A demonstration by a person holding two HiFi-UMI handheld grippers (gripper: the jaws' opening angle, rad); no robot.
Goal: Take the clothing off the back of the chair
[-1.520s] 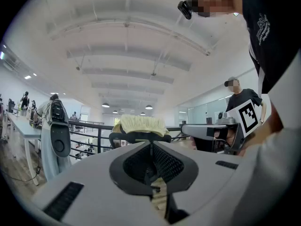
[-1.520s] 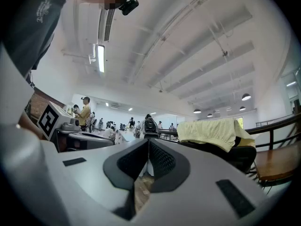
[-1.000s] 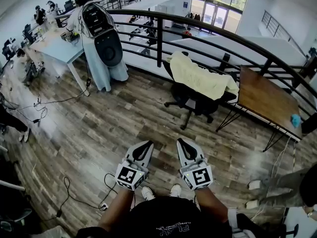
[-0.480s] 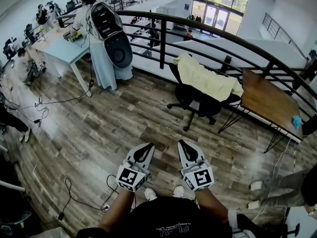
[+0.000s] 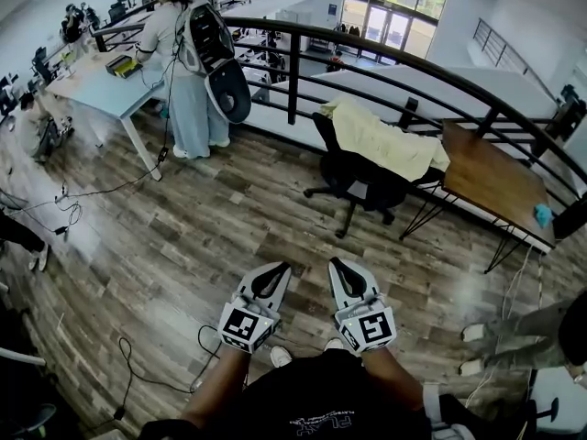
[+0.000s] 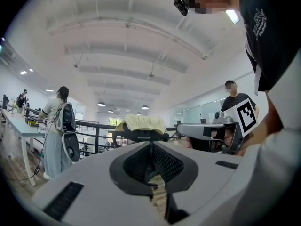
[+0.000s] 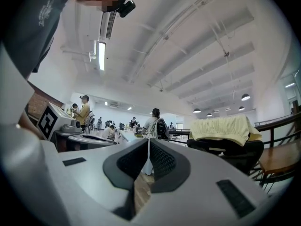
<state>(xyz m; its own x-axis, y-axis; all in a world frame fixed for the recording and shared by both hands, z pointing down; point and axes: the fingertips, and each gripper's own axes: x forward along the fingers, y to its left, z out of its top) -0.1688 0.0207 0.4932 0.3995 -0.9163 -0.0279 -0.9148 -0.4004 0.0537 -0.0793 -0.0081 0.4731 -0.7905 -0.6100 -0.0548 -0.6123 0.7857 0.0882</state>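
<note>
Holding the left gripper (image 5: 277, 268) and the right gripper (image 5: 338, 264) side by side, low over the wooden floor (image 5: 183, 236), forearms (image 5: 218, 388) stretched forward from the waist. Pointing both level, marker cubes facing up, tips aimed toward the black chair (image 5: 359, 189). Pressing each pair of jaws together, pinching nothing. Leaving the yellow clothing (image 5: 385, 143) draped over the chair's back, well ahead of both grippers, near the railing (image 5: 292, 71) and just beside a wooden surface (image 5: 495, 177).
</note>
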